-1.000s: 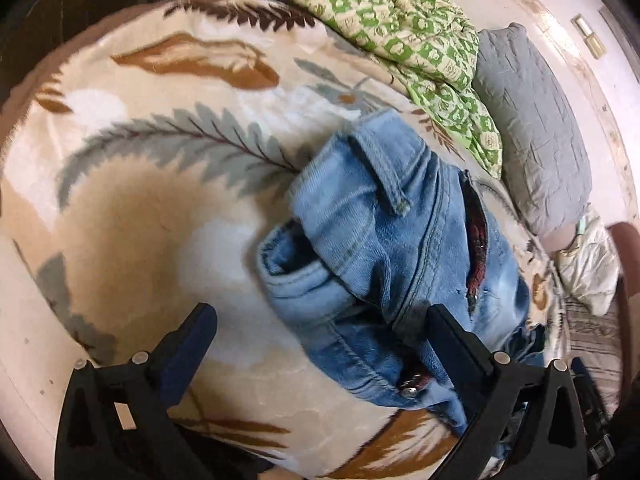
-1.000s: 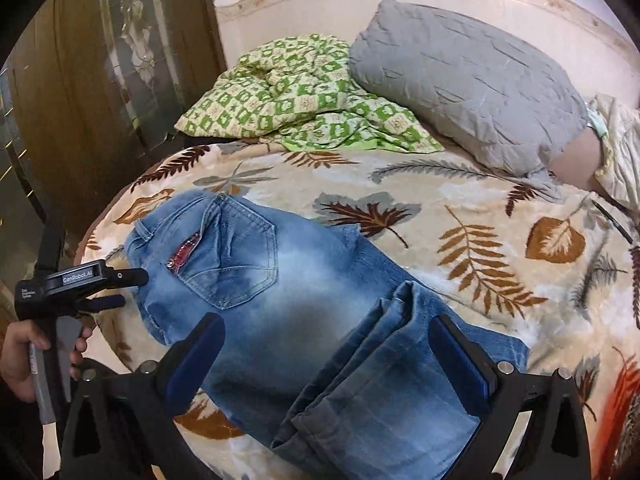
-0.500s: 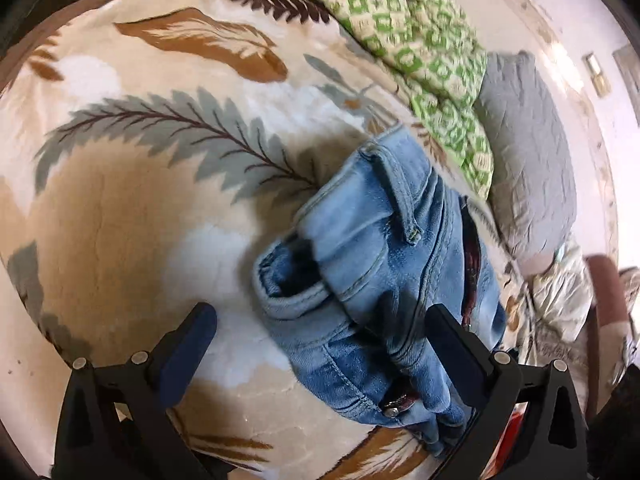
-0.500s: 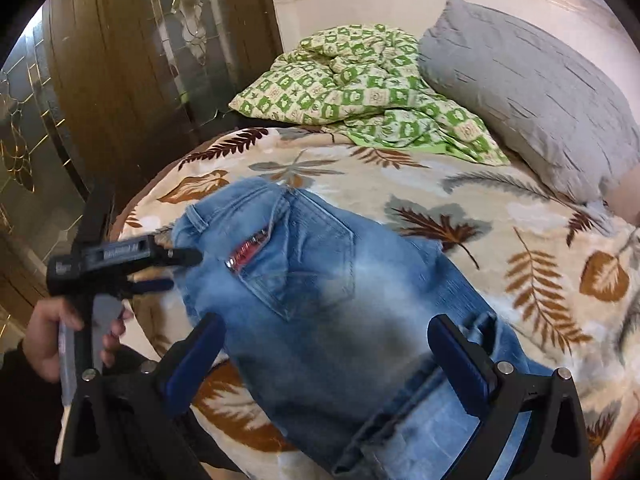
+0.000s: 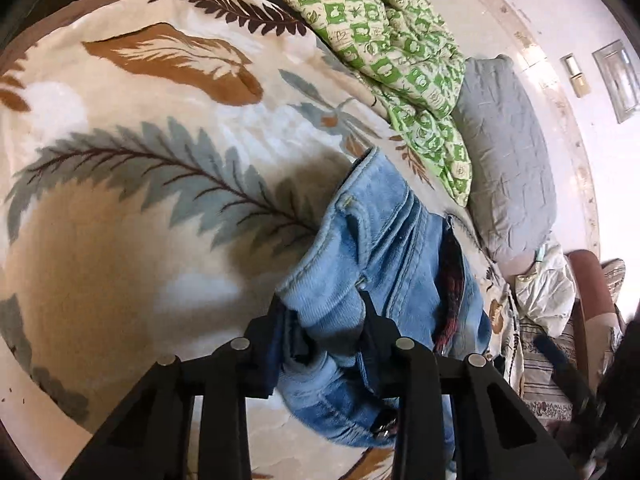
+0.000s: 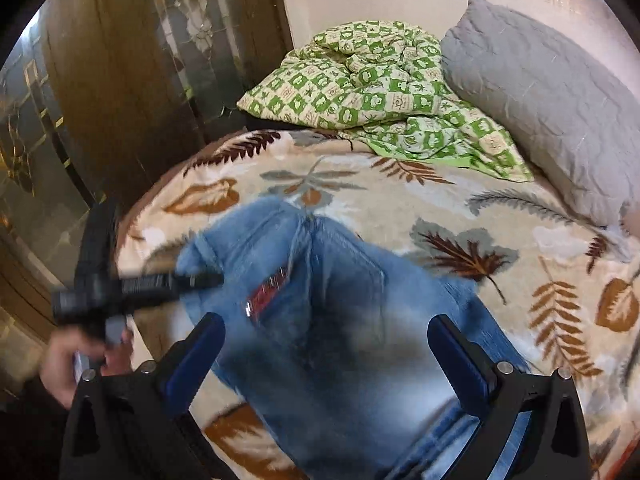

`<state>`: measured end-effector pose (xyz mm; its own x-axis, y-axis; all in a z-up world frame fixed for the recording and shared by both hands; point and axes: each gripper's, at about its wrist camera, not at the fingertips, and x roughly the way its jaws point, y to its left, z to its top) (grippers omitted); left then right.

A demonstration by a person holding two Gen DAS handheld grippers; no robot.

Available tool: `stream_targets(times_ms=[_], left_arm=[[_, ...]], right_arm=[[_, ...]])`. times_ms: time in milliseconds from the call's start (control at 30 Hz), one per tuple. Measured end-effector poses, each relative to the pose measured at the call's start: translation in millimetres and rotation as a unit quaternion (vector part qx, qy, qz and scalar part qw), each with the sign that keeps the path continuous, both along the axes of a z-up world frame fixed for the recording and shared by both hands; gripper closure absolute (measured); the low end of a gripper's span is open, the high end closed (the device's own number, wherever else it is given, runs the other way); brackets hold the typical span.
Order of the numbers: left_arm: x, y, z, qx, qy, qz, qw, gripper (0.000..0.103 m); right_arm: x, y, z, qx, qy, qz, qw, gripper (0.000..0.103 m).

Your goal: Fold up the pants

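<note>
Light blue jeans point(image 6: 340, 320) lie on a leaf-patterned blanket point(image 6: 500, 216) on the bed, back pocket up. In the left wrist view my left gripper point(image 5: 322, 320) is shut on the jeans' waistband point(image 5: 332, 304), which bunches between the fingers; the rest of the jeans point(image 5: 400, 248) runs off to the right. The left gripper also shows in the right wrist view point(image 6: 208, 278), at the waistband's left end, held by a hand. My right gripper point(image 6: 326, 350) is open and empty, its fingers apart just above the seat of the jeans.
A green checked quilt point(image 6: 376, 92) and a grey pillow point(image 6: 552, 92) lie at the head of the bed. A wooden and glass door point(image 6: 100, 92) stands left of the bed. The blanket's edge point(image 5: 24, 380) drops off near the left gripper.
My left gripper moved in and closed on the waistband, which was free between open fingers before. My right gripper moved left along the jeans towards the seat, staying open.
</note>
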<state>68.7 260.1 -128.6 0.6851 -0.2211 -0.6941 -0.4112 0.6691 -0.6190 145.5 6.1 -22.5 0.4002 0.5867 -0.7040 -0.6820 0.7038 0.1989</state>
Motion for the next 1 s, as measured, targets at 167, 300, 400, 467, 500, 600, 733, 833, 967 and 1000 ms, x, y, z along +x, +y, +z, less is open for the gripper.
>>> stream_targets(times_ms=[167, 300, 400, 467, 500, 600, 733, 833, 967, 1000], left_arm=[[-2, -6, 2, 0.045, 0.009, -0.03, 0.9985, 0.073], [8, -12, 6, 0.104, 0.022, -0.084, 0.9908, 0.072], [9, -11, 1, 0.106, 0.017, -0.101, 0.9891, 0.072], [7, -11, 0, 0.108, 0.011, -0.102, 0.9888, 0.072], [6, -11, -1, 0.108, 0.008, -0.101, 0.989, 0.072], [4, -10, -4, 0.1, -0.002, -0.096, 0.9904, 0.072], [3, -6, -4, 0.081, -0.016, -0.094, 0.9922, 0.076], [-5, -14, 15, 0.087, -0.05, -0.111, 0.9887, 0.079], [-18, -48, 62, 0.099, -0.114, -0.159, 0.9757, 0.079], [-23, -63, 77, 0.107, -0.132, -0.177, 0.9693, 0.079]], right_arm=[[24, 33, 3, -0.015, 0.035, 0.011, 0.999, 0.001], [47, 73, 0, -0.059, 0.057, 0.029, 0.996, 0.003], [72, 105, -5, -0.082, 0.072, 0.038, 0.993, 0.003], [88, 126, -12, -0.092, 0.086, 0.045, 0.991, 0.003], [98, 142, -19, -0.102, 0.1, 0.052, 0.988, 0.003], [110, 176, -40, -0.133, 0.107, 0.065, 0.983, 0.003], [106, 204, -71, -0.188, 0.09, 0.115, 0.971, 0.054], [96, 190, -53, -0.167, 0.073, 0.126, 0.975, 0.067], [74, 139, -6, -0.106, 0.036, 0.13, 0.985, 0.071], [70, 124, 4, -0.089, 0.03, 0.126, 0.988, 0.072]])
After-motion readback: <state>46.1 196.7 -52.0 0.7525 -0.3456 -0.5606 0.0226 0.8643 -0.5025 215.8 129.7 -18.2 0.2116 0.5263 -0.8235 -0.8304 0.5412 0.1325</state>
